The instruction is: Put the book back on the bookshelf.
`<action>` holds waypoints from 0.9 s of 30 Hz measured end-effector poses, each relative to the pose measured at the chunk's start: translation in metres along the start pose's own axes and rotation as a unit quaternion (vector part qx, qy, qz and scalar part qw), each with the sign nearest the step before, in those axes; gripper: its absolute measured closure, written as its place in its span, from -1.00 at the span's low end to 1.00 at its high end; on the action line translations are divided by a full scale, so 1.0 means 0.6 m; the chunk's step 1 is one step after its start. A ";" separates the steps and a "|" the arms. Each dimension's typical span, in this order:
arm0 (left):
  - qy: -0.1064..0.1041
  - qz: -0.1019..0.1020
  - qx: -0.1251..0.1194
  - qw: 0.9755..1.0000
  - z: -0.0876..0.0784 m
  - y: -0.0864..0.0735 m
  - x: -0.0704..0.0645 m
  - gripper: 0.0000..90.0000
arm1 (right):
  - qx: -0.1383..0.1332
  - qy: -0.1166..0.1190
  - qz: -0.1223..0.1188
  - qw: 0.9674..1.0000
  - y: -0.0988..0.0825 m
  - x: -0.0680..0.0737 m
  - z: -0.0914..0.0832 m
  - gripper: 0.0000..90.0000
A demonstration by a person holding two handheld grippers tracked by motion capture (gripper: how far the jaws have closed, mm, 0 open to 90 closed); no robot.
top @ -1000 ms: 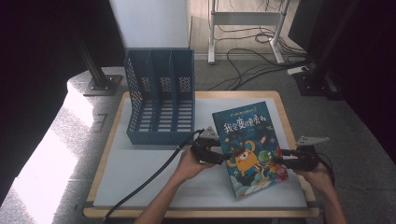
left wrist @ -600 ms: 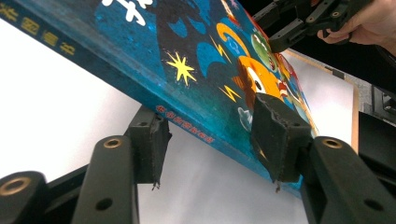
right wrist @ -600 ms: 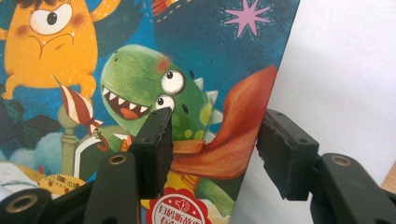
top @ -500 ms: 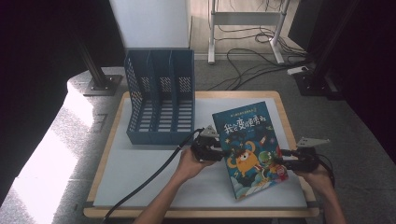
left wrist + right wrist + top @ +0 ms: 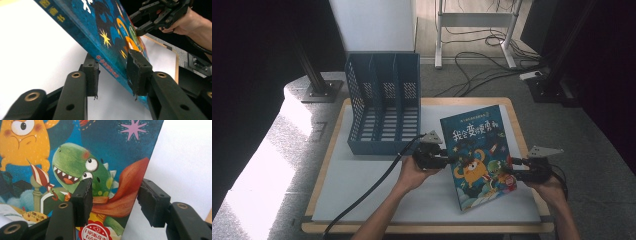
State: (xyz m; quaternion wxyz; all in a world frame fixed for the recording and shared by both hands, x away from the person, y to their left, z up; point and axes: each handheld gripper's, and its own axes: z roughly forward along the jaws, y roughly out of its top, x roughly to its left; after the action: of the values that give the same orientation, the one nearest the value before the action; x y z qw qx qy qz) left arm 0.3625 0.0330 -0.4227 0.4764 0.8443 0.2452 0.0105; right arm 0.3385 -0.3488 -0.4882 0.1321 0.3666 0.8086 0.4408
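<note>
Level, left claw (image 5: 447,161) closing astride tilted book (image 5: 479,150), spine between

— Where does the book (image 5: 479,152) lie?
— On the counter (image 5: 362,185), right of the file rack (image 5: 383,110), which stands at the back left.
— And the tongs?
— The left tongs (image 5: 447,159) are at the book's left edge, the right tongs (image 5: 511,167) at its right edge.
</note>
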 end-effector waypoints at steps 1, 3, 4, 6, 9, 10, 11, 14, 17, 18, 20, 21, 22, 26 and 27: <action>0.003 0.003 -0.001 1.000 -0.007 0.002 -0.001 0.46 | -0.002 -0.003 -0.005 1.000 0.004 0.004 0.003 0.00; 0.004 0.004 -0.001 1.000 -0.011 0.004 -0.001 0.47 | -0.003 -0.005 -0.009 1.000 0.007 0.006 0.005 0.00; 0.005 0.006 -0.001 1.000 -0.014 0.005 -0.001 0.49 | -0.006 -0.009 -0.013 1.000 0.012 0.010 0.009 0.01; 0.012 0.012 0.002 1.000 -0.024 0.007 -0.002 0.50 | -0.007 -0.013 -0.018 1.000 0.016 0.014 0.013 0.01; 0.014 0.015 0.006 1.000 -0.029 0.008 -0.002 0.52 | -0.009 -0.015 -0.020 1.000 0.021 0.017 0.017 0.01; 0.015 0.018 0.009 1.000 -0.034 0.009 -0.002 0.53 | -0.015 -0.017 -0.020 1.000 0.025 0.019 0.019 0.02; 0.016 0.019 0.009 1.000 -0.037 0.009 -0.002 0.54 | -0.017 -0.019 -0.021 0.999 0.027 0.020 0.020 0.02; 0.017 0.024 0.008 1.000 -0.043 0.010 -0.003 0.57 | -0.023 -0.022 -0.022 0.999 0.032 0.024 0.024 0.02; 0.019 0.030 0.007 0.999 -0.048 0.011 -0.005 0.58 | -0.026 -0.024 -0.020 0.999 0.036 0.026 0.028 0.02; 0.020 0.031 0.007 0.999 -0.049 0.011 -0.005 0.59 | -0.027 -0.025 -0.020 0.999 0.038 0.027 0.030 0.01; 0.021 0.033 0.008 0.999 -0.050 0.010 -0.007 0.59 | -0.028 -0.026 -0.020 0.999 0.040 0.029 0.031 -0.03; 0.021 0.033 0.008 0.999 -0.050 0.010 -0.007 0.59 | -0.028 -0.026 -0.020 0.999 0.040 0.029 0.031 -0.03; 0.021 0.032 0.010 0.999 -0.050 0.010 -0.007 0.59 | -0.029 -0.027 -0.020 0.999 0.041 0.030 0.032 -0.04; 0.027 0.042 0.017 0.999 -0.052 0.004 -0.006 0.62 | -0.023 -0.022 0.000 0.999 0.041 0.026 0.031 -0.19; 0.018 0.044 0.013 0.999 -0.054 0.004 -0.007 0.65 | -0.030 -0.008 0.008 0.999 0.041 0.022 0.029 -0.17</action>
State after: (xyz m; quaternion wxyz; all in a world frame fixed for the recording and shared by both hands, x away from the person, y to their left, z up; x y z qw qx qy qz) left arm 0.3518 0.0561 -0.4023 0.4597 0.8600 0.2170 0.0435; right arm 0.3499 -0.3204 -0.4768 0.1457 0.3728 0.7911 0.4627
